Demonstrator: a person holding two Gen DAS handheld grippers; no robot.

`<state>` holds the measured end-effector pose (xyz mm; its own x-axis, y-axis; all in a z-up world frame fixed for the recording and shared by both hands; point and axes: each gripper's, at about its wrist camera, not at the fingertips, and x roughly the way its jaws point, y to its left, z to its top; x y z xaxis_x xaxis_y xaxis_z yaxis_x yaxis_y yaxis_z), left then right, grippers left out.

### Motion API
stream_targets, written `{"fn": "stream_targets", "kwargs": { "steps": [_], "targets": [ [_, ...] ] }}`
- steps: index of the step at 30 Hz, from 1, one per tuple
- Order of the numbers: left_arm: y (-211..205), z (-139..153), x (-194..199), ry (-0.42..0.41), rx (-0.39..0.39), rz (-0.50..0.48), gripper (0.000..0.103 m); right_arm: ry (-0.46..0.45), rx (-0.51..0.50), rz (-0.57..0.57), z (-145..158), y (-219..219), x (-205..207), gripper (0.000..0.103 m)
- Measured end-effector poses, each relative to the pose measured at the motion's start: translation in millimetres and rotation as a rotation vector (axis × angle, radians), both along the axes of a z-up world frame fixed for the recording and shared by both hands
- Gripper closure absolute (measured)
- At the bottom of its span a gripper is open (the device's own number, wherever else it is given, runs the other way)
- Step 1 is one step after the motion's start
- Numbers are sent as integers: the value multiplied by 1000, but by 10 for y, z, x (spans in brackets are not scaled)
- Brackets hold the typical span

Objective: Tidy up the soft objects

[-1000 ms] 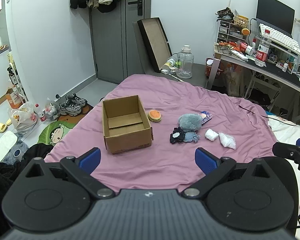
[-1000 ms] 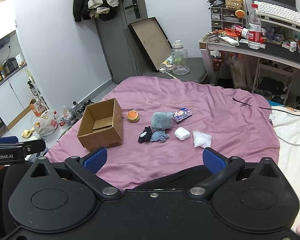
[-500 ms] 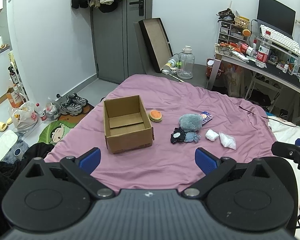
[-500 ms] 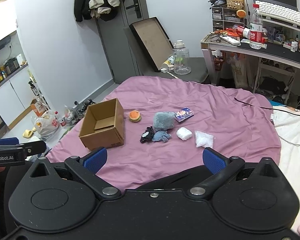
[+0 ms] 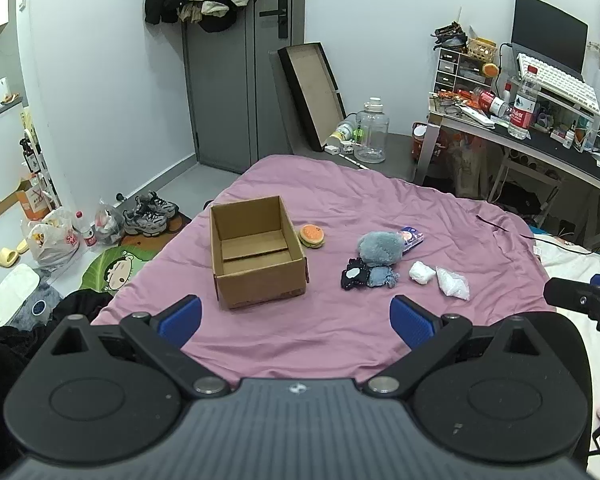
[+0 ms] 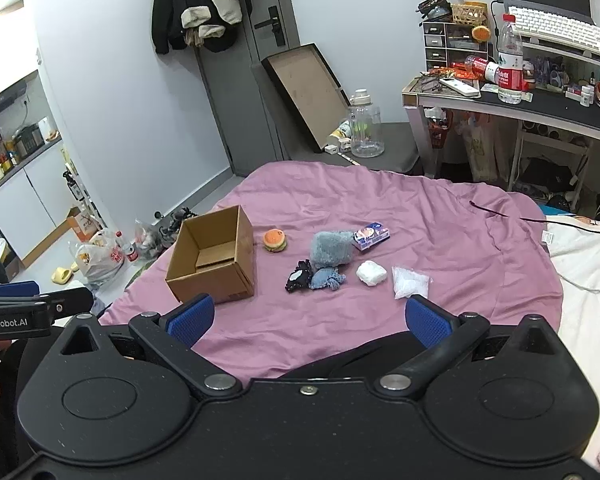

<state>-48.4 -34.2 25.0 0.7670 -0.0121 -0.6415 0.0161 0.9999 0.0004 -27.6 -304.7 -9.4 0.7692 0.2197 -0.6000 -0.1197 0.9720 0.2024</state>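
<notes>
An open, empty cardboard box (image 5: 256, 252) (image 6: 214, 258) stands on the purple bedspread (image 5: 340, 332). Right of it lie a burger plush (image 5: 311, 236) (image 6: 275, 240), a grey-blue fluffy plush (image 5: 380, 246) (image 6: 332, 249), a black soft item (image 5: 354, 276) (image 6: 299, 276), a small blue cloth (image 5: 381, 277) (image 6: 327, 279), a tissue pack (image 5: 411, 237) (image 6: 371, 236), a white wad (image 5: 421, 272) (image 6: 371, 273) and a clear bag (image 5: 453, 283) (image 6: 409, 282). My left gripper (image 5: 296, 318) is open and empty, short of the box. My right gripper (image 6: 306, 320) is open and empty, short of the pile.
A desk (image 6: 500, 100) with bottle, keyboard and clutter stands at the back right. A water jug (image 5: 371, 132) and a leaning tray (image 5: 312, 92) are behind the bed. Shoes and bags (image 5: 100, 224) lie on the floor at the left. White bedding (image 6: 588, 264) lies to the right.
Both views have crept slightly closer to the bed and objects. Nothing on the bed has moved; both grippers stay open.
</notes>
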Motion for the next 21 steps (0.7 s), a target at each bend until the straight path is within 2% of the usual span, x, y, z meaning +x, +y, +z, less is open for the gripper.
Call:
{"fn": "stream_targets", "kwargs": {
  "steps": [9, 16, 21],
  "targets": [
    [-95, -59, 76, 2, -1, -34, 3, 13, 21, -8, -73, -49, 62, 0],
    [-131, -245, 336, 41, -26, -39, 3, 56, 38, -23, -256, -89, 301, 0],
    [-129, -382, 609, 66, -50, -26, 3, 102, 107, -20, -404, -205, 529, 0]
  ]
}}
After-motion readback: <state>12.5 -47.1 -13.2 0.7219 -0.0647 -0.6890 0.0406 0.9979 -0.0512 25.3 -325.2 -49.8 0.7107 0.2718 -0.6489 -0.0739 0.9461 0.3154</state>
